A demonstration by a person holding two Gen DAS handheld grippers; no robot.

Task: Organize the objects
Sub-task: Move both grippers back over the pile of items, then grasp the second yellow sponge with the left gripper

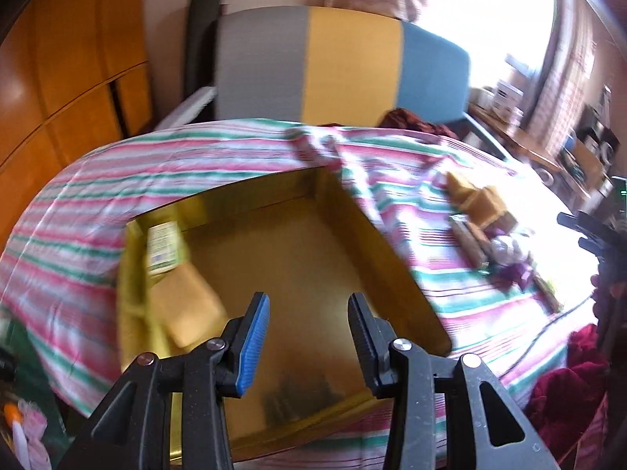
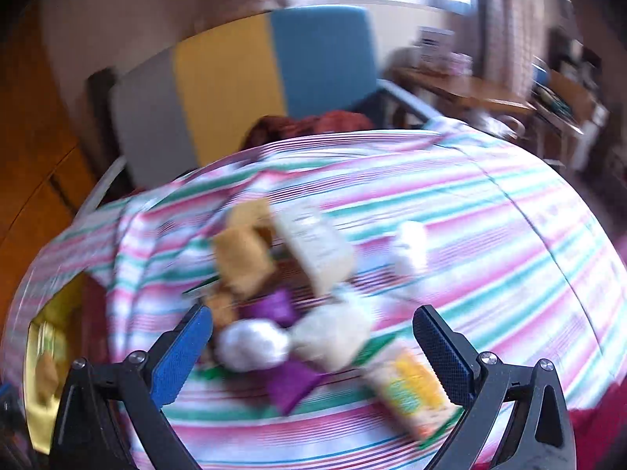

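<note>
An open gold box point(image 1: 392, 270) sits on a pink, green and white striped sheet point(image 1: 117, 172). Against its left wall lie a green-labelled packet point(image 1: 162, 248) and a tan packet point(image 1: 184, 305). My left gripper point(image 1: 307, 299) hovers over the box, open, with nothing between its fingers. In the right wrist view a blurred pile lies on the sheet: tan packets point(image 2: 243, 258), a white printed box point(image 2: 317, 250), a white bottle point(image 2: 409, 246), purple packets point(image 2: 290, 384), white bundles point(image 2: 250, 342) and a yellow-green packet point(image 2: 411, 395). My right gripper point(image 2: 312, 311) hangs wide open above the pile, holding nothing.
A panel in grey, yellow and blue point(image 1: 313, 66) stands behind the bed. A wooden wardrobe point(image 1: 70, 78) is at the left, a cluttered desk point(image 1: 548, 149) at the right. Dark red cloth point(image 1: 568, 384) lies by the bed's right edge. The gold box point(image 2: 43, 337) shows left of the pile.
</note>
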